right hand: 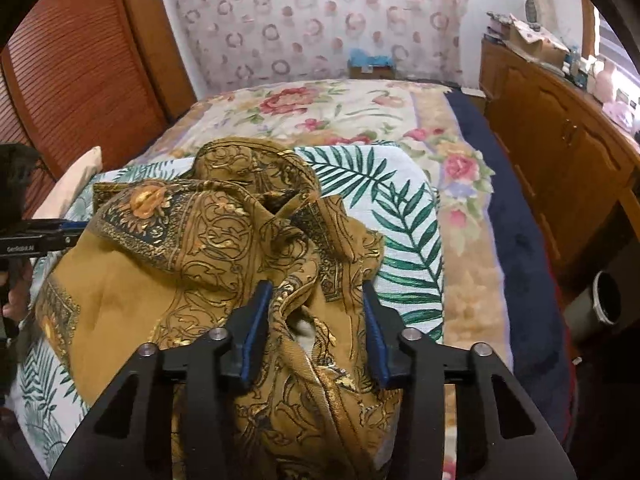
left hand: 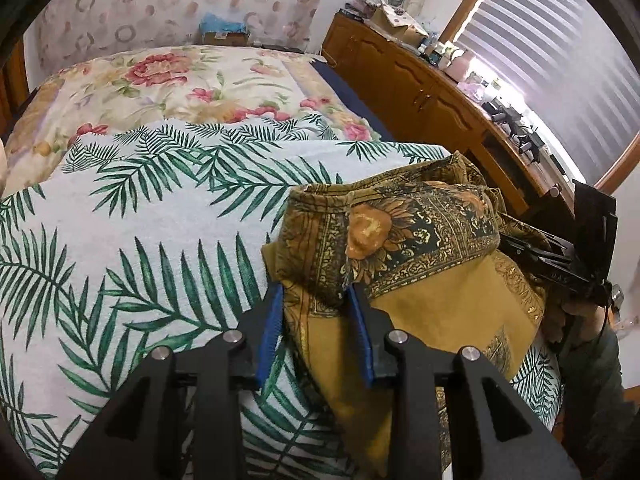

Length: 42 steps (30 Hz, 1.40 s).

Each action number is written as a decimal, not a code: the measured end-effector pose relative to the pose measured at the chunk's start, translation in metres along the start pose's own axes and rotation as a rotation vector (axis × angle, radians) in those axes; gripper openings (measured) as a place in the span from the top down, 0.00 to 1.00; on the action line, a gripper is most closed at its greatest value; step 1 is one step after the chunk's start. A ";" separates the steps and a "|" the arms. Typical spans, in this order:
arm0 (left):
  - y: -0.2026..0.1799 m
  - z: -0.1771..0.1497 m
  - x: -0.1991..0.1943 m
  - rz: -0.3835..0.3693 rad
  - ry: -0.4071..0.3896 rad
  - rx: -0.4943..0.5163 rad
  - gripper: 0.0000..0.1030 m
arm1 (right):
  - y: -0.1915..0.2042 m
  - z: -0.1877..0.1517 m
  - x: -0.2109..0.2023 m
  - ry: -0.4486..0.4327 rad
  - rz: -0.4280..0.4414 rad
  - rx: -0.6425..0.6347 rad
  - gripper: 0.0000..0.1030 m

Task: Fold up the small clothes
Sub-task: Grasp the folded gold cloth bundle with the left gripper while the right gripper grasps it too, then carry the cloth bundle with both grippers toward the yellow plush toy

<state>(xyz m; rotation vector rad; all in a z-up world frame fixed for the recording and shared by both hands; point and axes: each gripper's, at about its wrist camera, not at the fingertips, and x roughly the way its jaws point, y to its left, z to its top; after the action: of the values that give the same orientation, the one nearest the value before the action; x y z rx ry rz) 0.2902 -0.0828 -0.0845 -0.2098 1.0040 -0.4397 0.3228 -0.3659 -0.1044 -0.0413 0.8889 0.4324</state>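
Note:
A mustard-brown garment (left hand: 440, 300) with gold scrollwork and dark flowered borders lies crumpled on a white sheet printed with green palm leaves (left hand: 140, 240). In the left wrist view my left gripper (left hand: 316, 312) is at the garment's left edge, its blue pads (left hand: 272, 320) closed on a bunched fold. In the right wrist view the garment (right hand: 160, 280) fills the middle, and my right gripper (right hand: 316, 312) has a thick fold of it between its pads (right hand: 256, 320), pressed from both sides. Each gripper shows at the edge of the other's view: the right gripper (left hand: 532, 250) and the left gripper (right hand: 60, 228).
The palm sheet (right hand: 408, 220) lies over a floral bedspread (left hand: 180, 88) on a bed with a navy border (right hand: 520, 220). A cluttered wooden cabinet (right hand: 560, 152) runs along the right; a louvred wooden door (right hand: 80, 72) stands left. A pale cylinder (right hand: 600, 300) sits on the floor.

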 end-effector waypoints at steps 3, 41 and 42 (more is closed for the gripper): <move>0.002 -0.003 -0.002 -0.035 -0.021 -0.003 0.85 | 0.000 -0.001 -0.001 -0.004 0.016 -0.005 0.75; 0.070 -0.054 -0.221 0.136 -0.492 0.017 0.97 | 0.193 0.103 -0.035 -0.271 0.171 -0.327 0.88; 0.075 -0.058 -0.225 0.148 -0.503 0.010 0.97 | 0.202 0.109 -0.033 -0.273 0.181 -0.344 0.88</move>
<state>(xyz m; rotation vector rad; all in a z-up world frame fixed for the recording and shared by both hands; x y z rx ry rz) 0.1577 0.0871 0.0298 -0.2211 0.5190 -0.2378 0.3081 -0.1697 0.0186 -0.2132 0.5440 0.7389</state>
